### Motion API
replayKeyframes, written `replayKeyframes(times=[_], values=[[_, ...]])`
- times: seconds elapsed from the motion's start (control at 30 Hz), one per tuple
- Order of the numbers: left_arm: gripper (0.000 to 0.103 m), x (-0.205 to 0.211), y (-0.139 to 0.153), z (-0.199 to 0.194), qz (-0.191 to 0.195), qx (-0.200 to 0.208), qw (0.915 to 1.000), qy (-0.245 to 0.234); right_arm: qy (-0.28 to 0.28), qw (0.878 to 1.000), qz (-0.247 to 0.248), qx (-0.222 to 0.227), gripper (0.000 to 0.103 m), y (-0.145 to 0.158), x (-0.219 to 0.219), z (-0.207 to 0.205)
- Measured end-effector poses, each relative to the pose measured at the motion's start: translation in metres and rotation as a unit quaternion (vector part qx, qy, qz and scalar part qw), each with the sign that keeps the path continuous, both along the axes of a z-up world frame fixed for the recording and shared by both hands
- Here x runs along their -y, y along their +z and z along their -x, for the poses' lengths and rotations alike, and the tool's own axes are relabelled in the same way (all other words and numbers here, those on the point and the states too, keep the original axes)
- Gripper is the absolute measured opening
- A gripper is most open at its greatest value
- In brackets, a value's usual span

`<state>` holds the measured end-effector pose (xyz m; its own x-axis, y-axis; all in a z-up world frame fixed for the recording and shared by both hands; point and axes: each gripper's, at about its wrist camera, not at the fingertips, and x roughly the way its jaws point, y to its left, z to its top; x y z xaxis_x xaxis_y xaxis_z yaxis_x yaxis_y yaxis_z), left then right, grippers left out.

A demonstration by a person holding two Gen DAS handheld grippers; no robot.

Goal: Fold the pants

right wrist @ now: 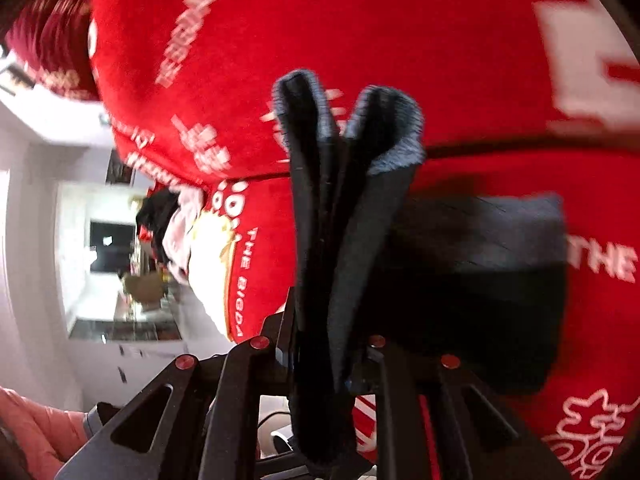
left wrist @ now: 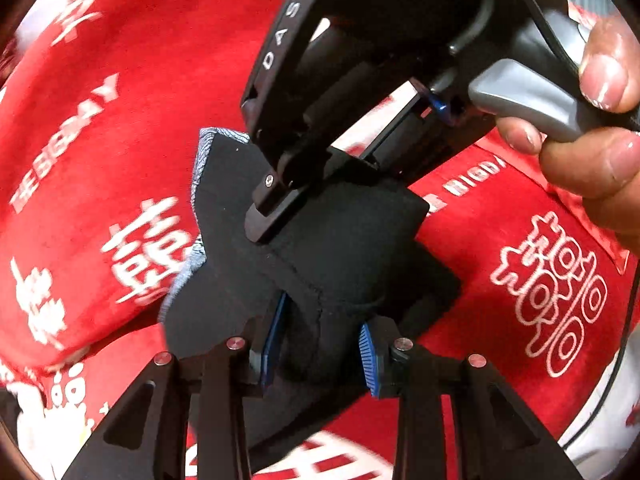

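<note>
Nearest my left camera, my left gripper (left wrist: 320, 350) has its blue pads (left wrist: 369, 360) pressed into a bunched fold of the black pants (left wrist: 340, 248), clamped on the cloth. The pants hang over a red blanket (left wrist: 120, 120) printed with white lettering. Just beyond, my right gripper (left wrist: 276, 210) comes in from above, its fingertips together on the upper edge of the same bundle, with the operator's hand (left wrist: 592, 120) on its grey trigger. In my right camera, folded layers of cloth stand pinched between the fingers, grey lining showing at the top edge, blanket behind.
</note>
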<state>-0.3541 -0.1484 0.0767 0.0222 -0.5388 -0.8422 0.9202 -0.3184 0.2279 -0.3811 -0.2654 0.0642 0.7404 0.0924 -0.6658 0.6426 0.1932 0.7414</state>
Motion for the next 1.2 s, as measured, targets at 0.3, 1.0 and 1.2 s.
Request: replayKeyframes(times=[0.3, 1.0, 1.2], values=[[0.044, 0.006, -0.059, 0.057, -0.05, 0.037, 0.998, -0.016, -0.053, 0.998, -0.04, -0.012, 0.019, -0.077, 0.0, 0.066], [0.103, 0.0, -0.038, -0.085, -0.141, -0.008, 0.9765, 0.163, -0.067, 0.976, 0.027, -0.205, 0.058, -0.066, -0.05, 0.059], [0.103, 0.009, -0.037, -0.134, -0.164, -0.027, 0.9651, 0.202, -0.107, 0.961, 0.009, -0.254, 0.071, -0.06, -0.085, 0.063]])
